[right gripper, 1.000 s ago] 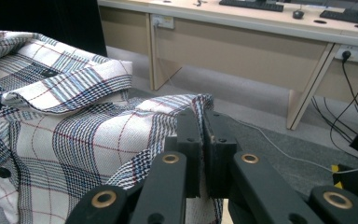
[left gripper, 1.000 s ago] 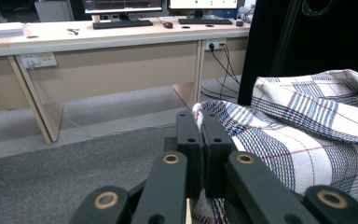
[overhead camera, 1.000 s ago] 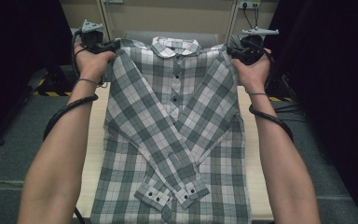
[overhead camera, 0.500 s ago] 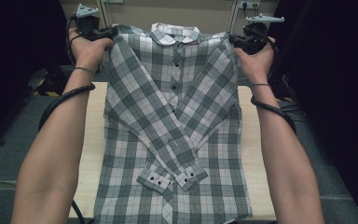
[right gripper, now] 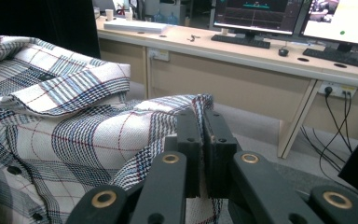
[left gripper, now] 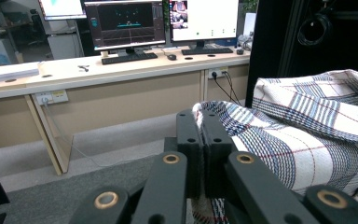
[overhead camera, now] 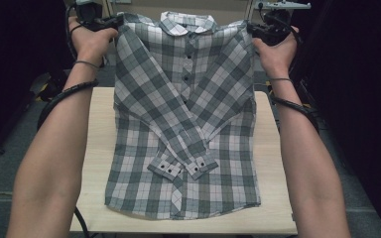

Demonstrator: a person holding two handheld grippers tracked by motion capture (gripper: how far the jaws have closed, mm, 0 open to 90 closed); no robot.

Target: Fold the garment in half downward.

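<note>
Left gripper (overhead camera: 90, 9) cut off by top edge; shirt (overhead camera: 186, 124) perhaps hides table (overhead camera: 278, 198) middle.

Shirt (overhead camera: 183, 114) grey/white plaid w/ dark buttons, table (overhead camera: 96, 148) pale wood

High view down over table (overhead camera: 99, 148); claw views close, level, sharing shirt (overhead camera: 186, 114).

Bare table (overhead camera: 99, 148) is left free on both sides of the hanging shirt (overhead camera: 186, 114); passage across the middle is blocked by it.
</note>
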